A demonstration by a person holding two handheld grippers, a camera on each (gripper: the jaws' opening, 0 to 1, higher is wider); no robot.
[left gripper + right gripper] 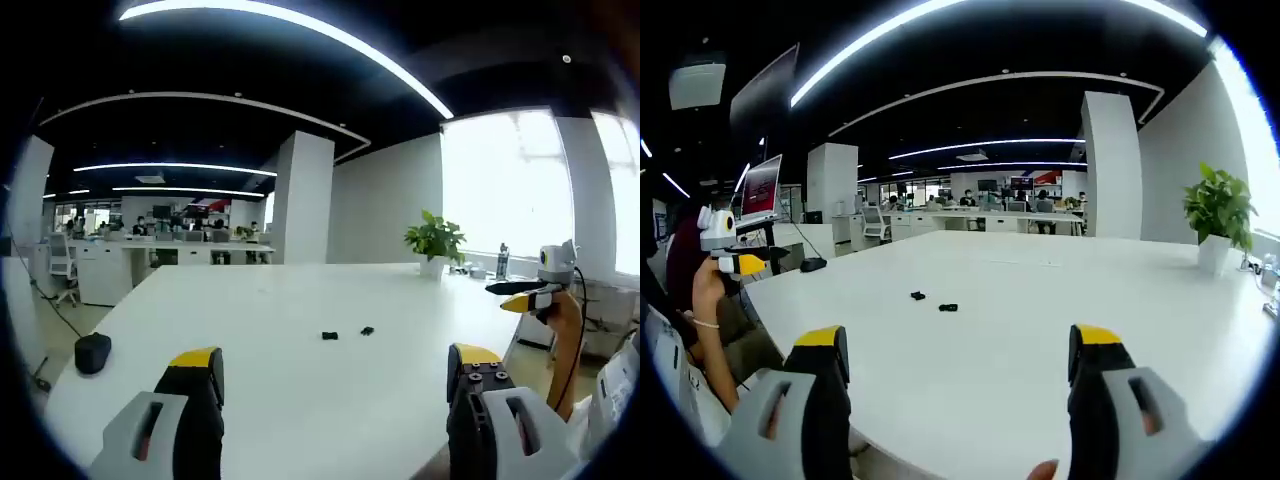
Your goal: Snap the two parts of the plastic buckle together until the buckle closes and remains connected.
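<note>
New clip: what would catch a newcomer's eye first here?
Two small black buckle parts lie slightly apart near the middle of a big white table, untouched. Both tongs hang open over its near edge, the left tongs and the right tongs. A potted plant stands at the far edge by the bright windows.
</note>
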